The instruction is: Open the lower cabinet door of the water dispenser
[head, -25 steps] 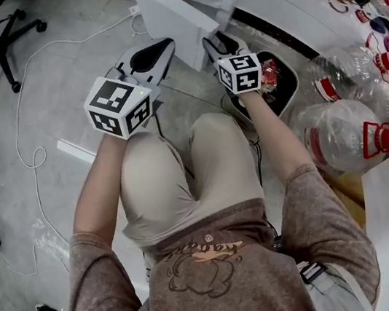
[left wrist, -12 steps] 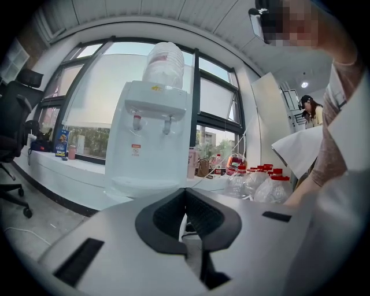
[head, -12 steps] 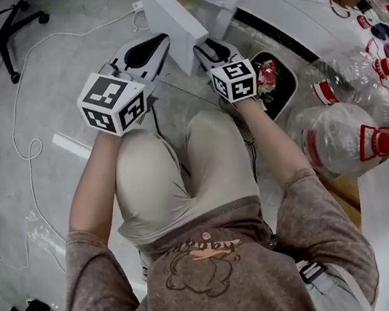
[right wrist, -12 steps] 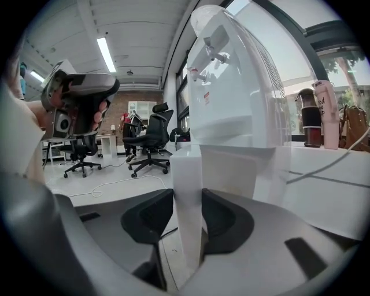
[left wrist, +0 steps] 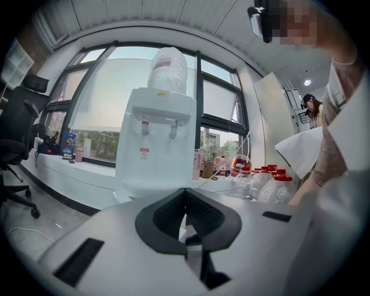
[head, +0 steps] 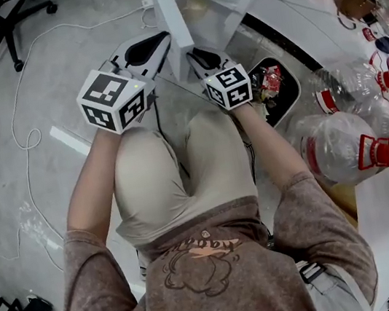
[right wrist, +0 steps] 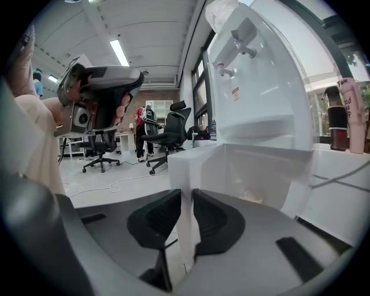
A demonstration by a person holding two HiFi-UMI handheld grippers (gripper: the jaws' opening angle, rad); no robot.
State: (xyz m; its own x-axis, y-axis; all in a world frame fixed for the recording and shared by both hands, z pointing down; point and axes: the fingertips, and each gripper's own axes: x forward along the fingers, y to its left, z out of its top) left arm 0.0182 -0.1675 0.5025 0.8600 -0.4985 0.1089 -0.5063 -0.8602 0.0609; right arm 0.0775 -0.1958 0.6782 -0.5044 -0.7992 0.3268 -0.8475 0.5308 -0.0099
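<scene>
Door (head: pixel 173 21) is at the dispenser's (left wrist: pixel 153 139) base, already swung partway out, w/ the cabinet (right wrist: pixel 248 173) behind it showing open and pale inside. R gripper (right wrist: pixel 187 196) has the door's free edge between its pads. The jaws have just been closing and now pinch that thin panel on both sides.

Risks, as I judge them:
- Grip sits on a narrow smooth edge, so a pull that isn't along the door's swing could slide the pads off and let the door drop back.
- Pulling straight away from the dispenser instead of round the hinge would load the hinge or drag the whole unit. The bottle (left wrist: pixel 169 69) on top makes it top-heavy.
- Door swings toward L gripper (head: pixel 151 47), which is just beside it on the dispenser's front-left. They could knock together if L doesn't clear.

Pose: R forearm reaches fwd to the dispenser's base, gripper tipped a bit down, marker cube facing up. L forearm also fwd, gripper approx level and aimed at the dispenser front, jaws together w/ nothing in them. Person is low, knees under both grippers.
</scene>
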